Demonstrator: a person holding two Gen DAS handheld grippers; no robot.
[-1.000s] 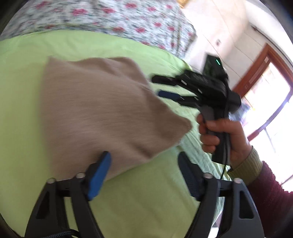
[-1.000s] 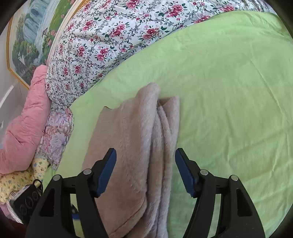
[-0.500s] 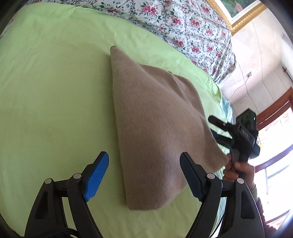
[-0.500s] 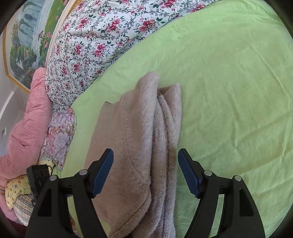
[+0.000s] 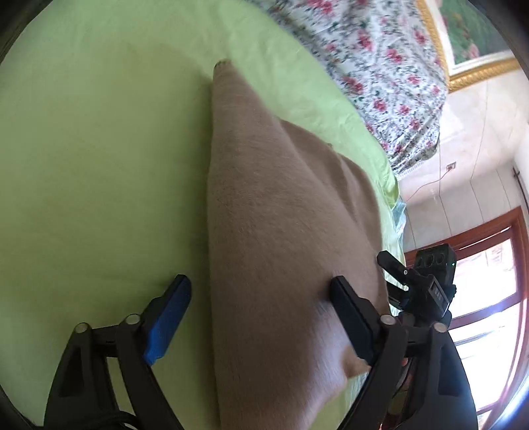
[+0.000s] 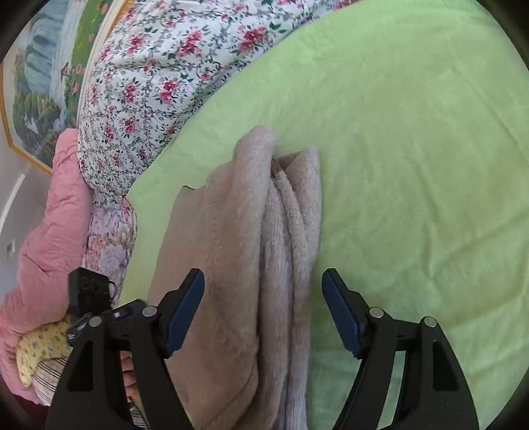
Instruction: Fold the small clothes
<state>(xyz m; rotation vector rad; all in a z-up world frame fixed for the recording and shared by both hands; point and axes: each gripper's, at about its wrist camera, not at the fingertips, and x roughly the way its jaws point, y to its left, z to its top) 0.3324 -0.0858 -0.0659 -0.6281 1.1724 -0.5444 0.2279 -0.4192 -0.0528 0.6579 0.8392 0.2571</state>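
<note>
A beige fleece garment (image 5: pixel 281 231) lies folded lengthwise on the green bed sheet (image 5: pixel 99 165). My left gripper (image 5: pixel 259 284) hovers low over its near end with the jaws opening. One blue pad stands over the sheet and the other over the fleece, and neither presses on it. In the right wrist view the garment (image 6: pixel 238 231) shows its stacked folded edges on the right side. My right gripper (image 6: pixel 263 274) is open and straddles those edges from above. The right gripper (image 5: pixel 393 274) also shows past the garment's right side, held by a hand.
A floral quilt (image 6: pixel 148 82) is bunched along the far side of the sheet (image 6: pixel 396 132). A pink padded garment (image 6: pixel 43 231) and patterned clothes lie at the left. A wood-framed window (image 5: pixel 489 297) and a framed painting (image 5: pixel 476 29) are on the walls. The sheet's edge drops off near the window.
My left gripper has rolled and swung in lower over the garment's near end, and its jaws have widened. My right gripper has sunk slightly closer to the folded edges.
</note>
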